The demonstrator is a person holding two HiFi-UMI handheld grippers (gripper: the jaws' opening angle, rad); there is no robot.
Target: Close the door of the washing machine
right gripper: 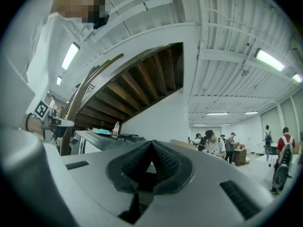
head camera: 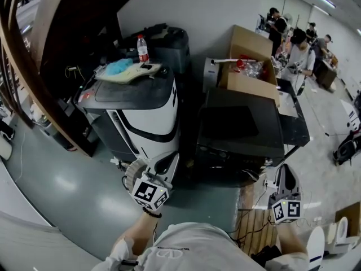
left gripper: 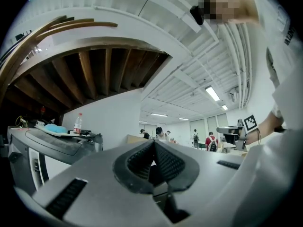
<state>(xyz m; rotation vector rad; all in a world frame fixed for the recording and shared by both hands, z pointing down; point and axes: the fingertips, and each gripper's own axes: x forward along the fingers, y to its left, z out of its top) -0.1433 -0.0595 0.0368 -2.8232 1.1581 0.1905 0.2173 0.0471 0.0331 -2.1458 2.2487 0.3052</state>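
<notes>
The washing machine (head camera: 148,120) is a white and black unit standing left of centre on the floor, and its dark grey top lid (head camera: 127,89) lies flat. It also shows at the left of the left gripper view as the washing machine (left gripper: 40,150) and low in the right gripper view as the washing machine (right gripper: 102,143). My left gripper (head camera: 151,171) hangs in the air just in front of its lower front, jaws shut with nothing between them (left gripper: 154,148). My right gripper (head camera: 285,173) is held up further right, beside a black cabinet, also shut and empty (right gripper: 151,150).
A water bottle (head camera: 142,48), a blue cloth (head camera: 118,66) and a pale tray lie on the machine's top. A black cabinet (head camera: 242,129) stands right of it, with an open cardboard box (head camera: 251,61) behind. A wooden stair (head camera: 34,66) rises at left. People (head camera: 299,49) stand far right.
</notes>
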